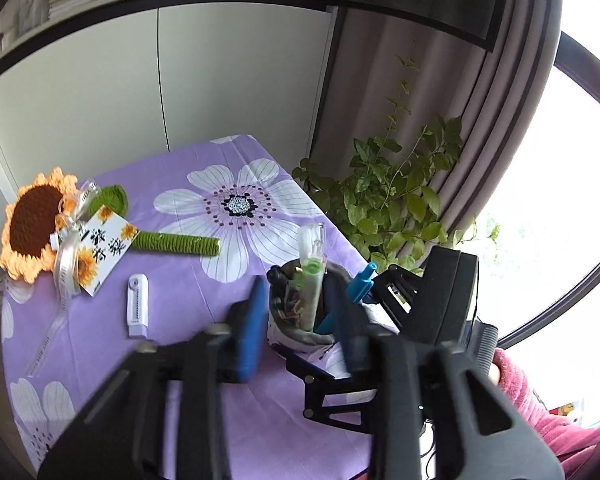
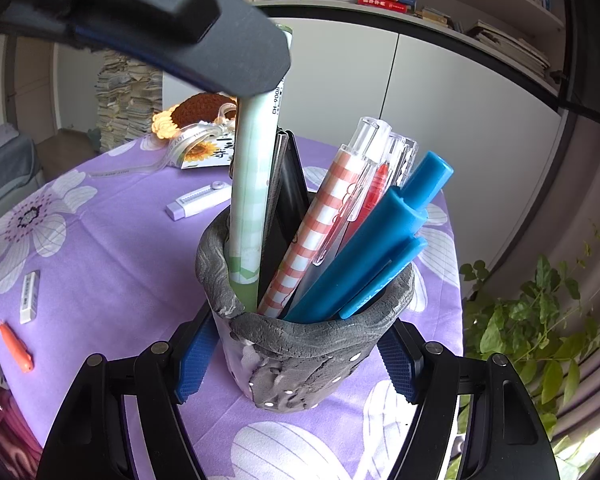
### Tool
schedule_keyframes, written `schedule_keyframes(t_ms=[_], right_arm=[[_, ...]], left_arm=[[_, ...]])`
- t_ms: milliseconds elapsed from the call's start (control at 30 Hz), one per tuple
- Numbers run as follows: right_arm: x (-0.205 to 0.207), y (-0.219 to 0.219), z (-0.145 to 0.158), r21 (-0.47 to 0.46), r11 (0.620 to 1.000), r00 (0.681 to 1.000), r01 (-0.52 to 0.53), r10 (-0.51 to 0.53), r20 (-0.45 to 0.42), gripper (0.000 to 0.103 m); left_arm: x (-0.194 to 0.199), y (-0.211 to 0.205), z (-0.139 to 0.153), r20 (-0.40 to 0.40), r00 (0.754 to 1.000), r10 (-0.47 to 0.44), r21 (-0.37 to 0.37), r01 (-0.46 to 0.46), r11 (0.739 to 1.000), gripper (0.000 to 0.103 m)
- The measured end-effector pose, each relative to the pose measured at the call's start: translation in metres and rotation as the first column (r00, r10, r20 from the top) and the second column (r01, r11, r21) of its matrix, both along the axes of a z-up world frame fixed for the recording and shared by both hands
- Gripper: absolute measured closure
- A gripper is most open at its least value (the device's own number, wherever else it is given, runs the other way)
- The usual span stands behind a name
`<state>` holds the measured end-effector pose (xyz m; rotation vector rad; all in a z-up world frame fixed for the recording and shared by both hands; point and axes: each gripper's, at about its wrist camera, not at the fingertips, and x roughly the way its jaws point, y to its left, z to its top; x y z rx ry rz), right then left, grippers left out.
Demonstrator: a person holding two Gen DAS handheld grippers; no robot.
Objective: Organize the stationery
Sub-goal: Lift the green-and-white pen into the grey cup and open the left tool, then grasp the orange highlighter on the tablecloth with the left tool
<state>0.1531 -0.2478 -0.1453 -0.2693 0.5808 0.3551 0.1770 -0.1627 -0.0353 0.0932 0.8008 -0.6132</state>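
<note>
Clearly, the grey pen holder (image 2: 300, 336) is clamped between the blue pads of the right gripper (image 2: 300, 360), whose fingers (image 2: 195, 356) press on both its sides and keep it upright on the purple-clothed table (image 2: 111, 248). The left gripper (image 1: 300, 320) is held open just above the cup, with nothing gripped; the green pen (image 2: 251, 200) stands in the holder directly below it, its long axis nearly vertical. A checked pen (image 2: 320, 220) and a blue pen (image 2: 364, 264) lean to the right in the same cup. Still loose on the table are a white correction tape (image 1: 137, 306), an eraser (image 2: 29, 296) and an orange piece (image 2: 15, 346), all to the left and nearer the left hand. A crocheted sunflower (image 1: 35, 224) lies far left, clear of the way.
</note>
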Motion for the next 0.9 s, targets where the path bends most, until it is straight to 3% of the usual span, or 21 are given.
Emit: schedule_keyframes(t_ms=[67,300,400,533,733,900], right_arm=[[0.0,0.0,0.0,0.0,1.0,1.0,0.0,0.0,0.0,0.029],[0.0,0.0,0.0,0.001,1.0,1.0,0.0,0.0,-0.001,0.029],[0.0,0.0,0.0,0.0,1.0,1.0,0.0,0.0,0.0,0.029],[0.0,0.0,0.0,-0.001,1.0,1.0,0.0,0.0,0.0,0.029],[0.0,0.0,0.0,-0.002,1.0,1.0,0.0,0.0,0.001,0.029],[-0.001,0.0,0.0,-0.004,1.0,1.0,0.001,-0.001,0.001,0.029]], left_arm=[[-0.001,0.011,0.003,0.009,0.999,0.033,-0.032,-0.033,0.999,0.036],[-0.022,0.053,0.004,0.057,0.993,0.104,0.013,-0.104,0.994,0.029],[-0.036,0.066,-0.02,0.033,0.996,0.089,0.119,-0.092,0.989,0.028],[-0.064,0.073,-0.064,-0.034,0.999,0.039,0.292,-0.027,0.956,0.029],[-0.099,0.067,-0.102,-0.116,0.992,-0.051,0.403,0.094,0.911,0.031],[-0.103,0.066,-0.118,-0.186,0.979,-0.088,0.443,0.163,0.881,0.047]])
